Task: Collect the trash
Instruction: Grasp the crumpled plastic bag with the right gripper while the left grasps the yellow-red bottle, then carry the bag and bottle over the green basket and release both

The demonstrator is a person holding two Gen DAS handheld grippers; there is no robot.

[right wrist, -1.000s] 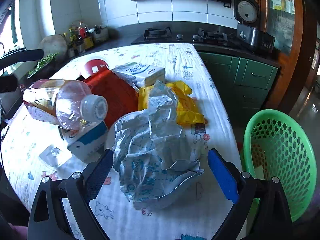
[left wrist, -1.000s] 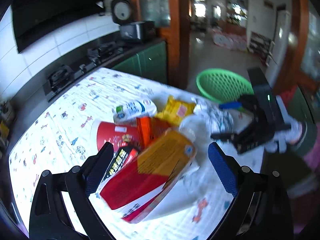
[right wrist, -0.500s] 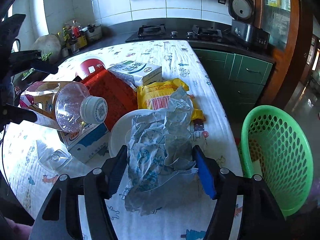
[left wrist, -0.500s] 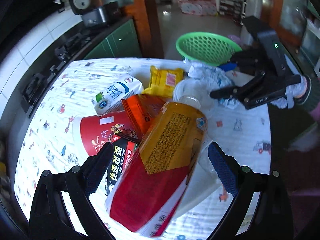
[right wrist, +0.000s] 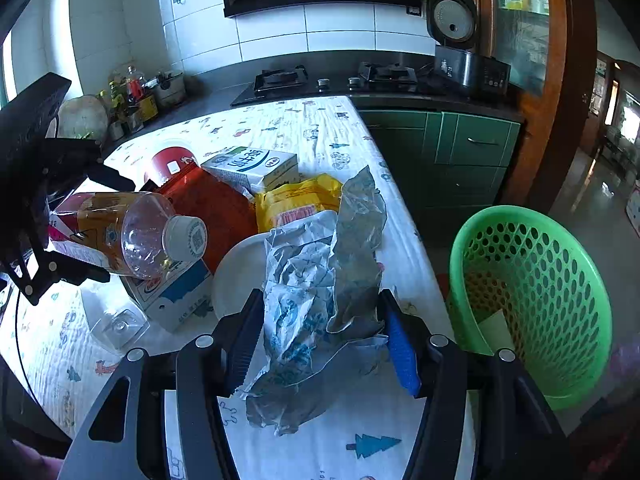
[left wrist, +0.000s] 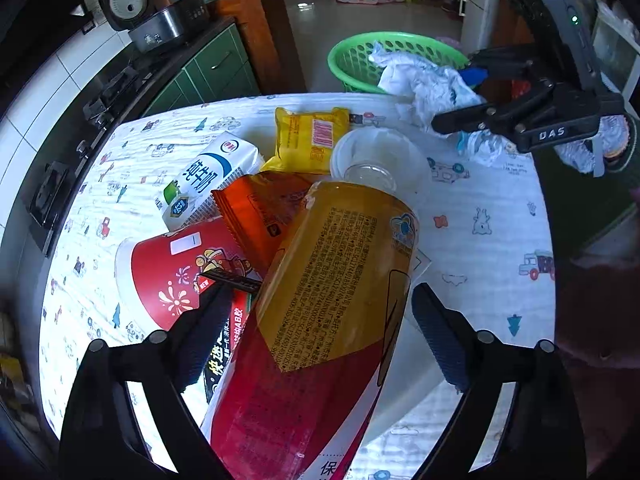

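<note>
My right gripper (right wrist: pixel 318 320) is closing, and its pads press a crumpled white-and-blue wrapper (right wrist: pixel 316 280) held just above the table's near right corner. In the left wrist view the same wrapper (left wrist: pixel 420 84) hangs in that gripper (left wrist: pixel 456 98) in front of the green basket (left wrist: pixel 360 52). My left gripper (left wrist: pixel 320 332) straddles a plastic bottle (left wrist: pixel 332 280) with a yellow and red label. Its jaws are closing, with small gaps still on both sides. The bottle (right wrist: pixel 120 232) lies on top of other trash, cap toward the right gripper.
Around the bottle lie a milk carton (left wrist: pixel 204 176), yellow packet (left wrist: pixel 308 136), orange packet (left wrist: pixel 260 212), red cup (left wrist: pixel 168 268) and white bowl (left wrist: pixel 384 156). The green basket (right wrist: pixel 560 264) stands on the floor past the table's right edge. A stove counter with a rice cooker (right wrist: pixel 452 20) runs behind.
My right gripper's jaws closed onto the crumpled wrapper and lifted it slightly. My left gripper sank closer over the bottle and rolled; its jaws narrowed a little.
</note>
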